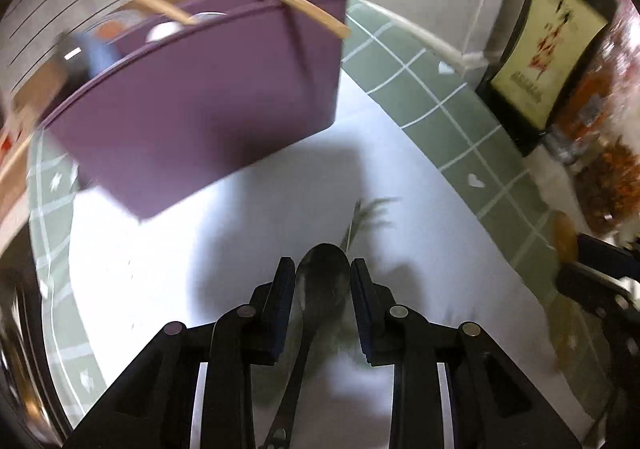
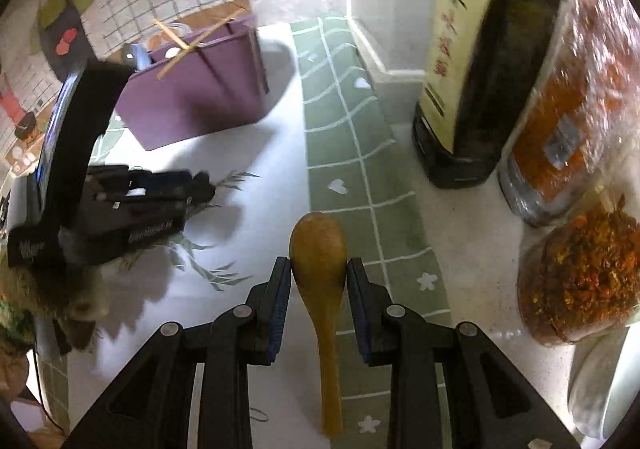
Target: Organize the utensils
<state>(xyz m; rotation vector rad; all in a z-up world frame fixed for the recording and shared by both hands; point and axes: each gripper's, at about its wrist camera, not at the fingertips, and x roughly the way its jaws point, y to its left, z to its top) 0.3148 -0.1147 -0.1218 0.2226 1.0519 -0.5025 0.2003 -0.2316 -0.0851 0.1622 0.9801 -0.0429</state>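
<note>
Left gripper (image 1: 323,275) closed on a dark metal spoon (image 1: 320,281), bowl pinched between the blue pads (image 1: 285,289) and pointing to 12 o'clock, handle running back under the tool toward 6. Held above a white mat printed with leaves (image 1: 240,249), bordered by green gridded cloth (image 1: 432,97). At 11 o'clock in the left wrist view, a purple utensil box (image 1: 208,101), tilted by the lens, with wooden chopsticks (image 1: 300,5) lying across its rim (contents behind the wall too blurred to name). At 2 o'clock, a dark bottle with a cream label (image 1: 548,53).

Right gripper (image 2: 319,277) clamped on a wooden spoon (image 2: 320,261), bowl up at 12 o'clock between the fingers, handle trailing to 6 o'clock over the green cloth (image 2: 344,153). In the right wrist view, same purple box (image 2: 192,105) at 10 o'clock, chopsticks (image 2: 188,45) crossed on top. Left tool (image 2: 132,201) seen at 9 o'clock above the white mat (image 2: 256,209), well apart from the box. At 1 o'clock the dark bottle (image 2: 492,61); at 3 o'clock, jars of red chilli flakes (image 2: 580,273), just beside each other.
</note>
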